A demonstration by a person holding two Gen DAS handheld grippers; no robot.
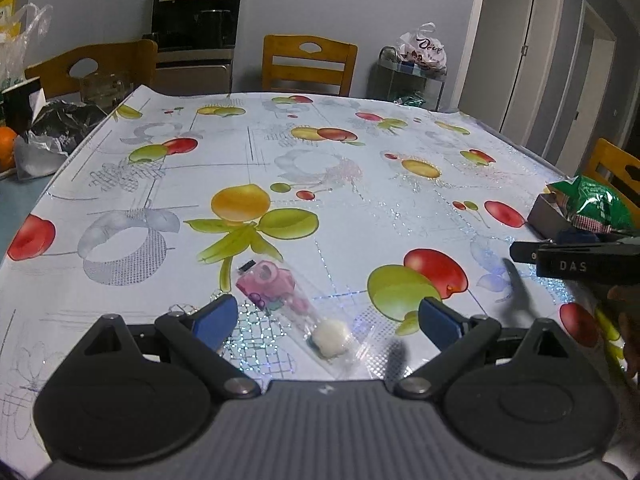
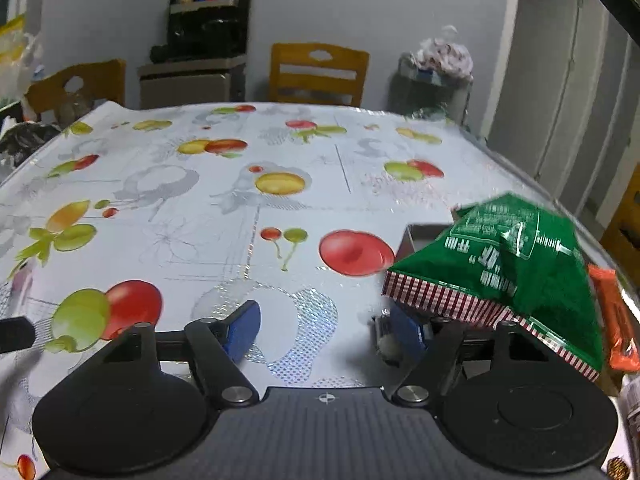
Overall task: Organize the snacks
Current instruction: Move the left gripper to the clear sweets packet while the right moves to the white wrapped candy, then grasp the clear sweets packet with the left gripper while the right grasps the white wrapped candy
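Tongs: your left gripper [image 1: 326, 322] gapes over the clear-wrapped candy [image 1: 294, 310] on the tablecloth [image 1: 360, 208], nothing pinched. Your right gripper [image 2: 326, 334] is open and empty beside the green snack bag [image 2: 504, 264] (sagging over the grey box [image 2: 424, 236]). Close carelessly and that slick film skids away.

The tabletop [image 1: 352, 216] is covered by a glossy plastic cloth printed with fruit, with glittering patches. A clear, shiny plastic wrapper [image 1: 292, 304] is seen near its front edge. The green snack bag [image 2: 508, 256] at the right edge is made of crinkled, glossy foil. Matt black plastic and smooth blue pads [image 1: 214, 318] are seen on the tongs. The chairs [image 1: 308, 64] are of varnished wood.
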